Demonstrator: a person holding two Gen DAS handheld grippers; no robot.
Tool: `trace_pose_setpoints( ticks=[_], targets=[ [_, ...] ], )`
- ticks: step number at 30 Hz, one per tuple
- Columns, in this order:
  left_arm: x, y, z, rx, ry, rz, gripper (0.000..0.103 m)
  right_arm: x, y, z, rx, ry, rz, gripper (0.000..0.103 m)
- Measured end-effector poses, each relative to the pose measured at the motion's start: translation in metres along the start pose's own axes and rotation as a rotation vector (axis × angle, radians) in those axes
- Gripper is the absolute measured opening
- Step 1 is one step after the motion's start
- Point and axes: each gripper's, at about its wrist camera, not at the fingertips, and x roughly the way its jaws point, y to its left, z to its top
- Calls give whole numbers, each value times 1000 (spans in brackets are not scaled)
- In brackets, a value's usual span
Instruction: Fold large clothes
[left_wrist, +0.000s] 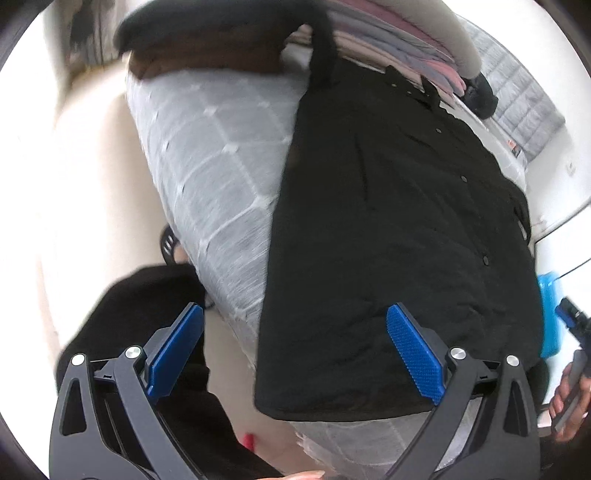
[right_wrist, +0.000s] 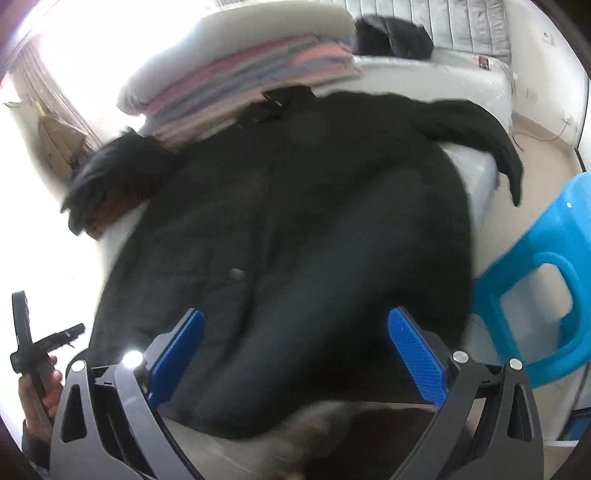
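Coat: one black coat (left_wrist: 388, 229) lies spread flat, buttons up, on the mattress (left_wrist: 207, 162); its hem reaches the near edge, its collar the far stack.
Sleeve: one sleeve (right_wrist: 491, 129) hangs over the mattress's right edge; the other is hard to make out.
Buttons: four show in the left view, one clearly in the right; blur hides the rest.
Left gripper (left_wrist: 295, 354): fingers wide apart, holding nothing, above the hem's left corner.
Right gripper (right_wrist: 295, 354): fingers wide apart, empty, over the coat's lower part.
Stack: folded bedding (right_wrist: 258, 81), pink and grey, lies behind the collar.
Fur: a dark furry piece (right_wrist: 110, 177) lies at the coat's left shoulder; what it is cannot be told.
Stool: one blue stool (right_wrist: 546, 258) stands just beside the mattress's right edge.
Hands: each view catches the other hand (left_wrist: 569, 402) at its edge, cut off.
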Motion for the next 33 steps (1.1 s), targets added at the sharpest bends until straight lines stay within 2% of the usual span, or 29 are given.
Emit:
trace_pose_setpoints(
  ticks=[2,5,7,10,13,15,17,20,23,25,27,29,30,31,32,33],
  targets=[
    [10,12,1,-23,32,-38,96,0,-29,8,-4,28,-25,96],
    [24,27,0,-56,71,-88,96,12,-86,19,61,106,-7,96],
    [32,33,3,-48,75,-92,96,30,-123,20,132,160,56,96],
    [46,44,3,-79,96,-105,96,71,-164,12,242,249,208,96],
    [52,50,0,-126,110,-149,96,114,-183,-6,288,342,266,96],
    [43,56,-1,-163,82,-213,96,122,-193,-14,320,346,301,96],
    [37,60,-1,-192,60,-262,96,126,-203,-26,393,314,508,96],
    [46,59,1,-194,89,-295,96,139,-206,-38,447,332,677,96],
    [65,57,2,-196,141,-334,96,143,-196,-42,428,339,792,96],
    [74,53,3,-189,166,-340,96,133,-185,-38,354,322,810,95],
    [72,51,4,-168,151,-339,96,120,-181,-32,316,291,795,84],
    [73,50,5,-161,166,-394,96,104,-180,-26,288,261,704,18],
    [78,48,5,-165,201,-444,93,95,-179,-25,281,244,680,12],
    [84,45,4,-180,241,-499,88,86,-176,-22,267,232,661,12],
    [85,44,3,-183,258,-485,82,80,-172,-20,257,224,638,10],
    [86,43,4,-181,261,-450,69,72,-166,-19,252,213,618,9]
  ],
)
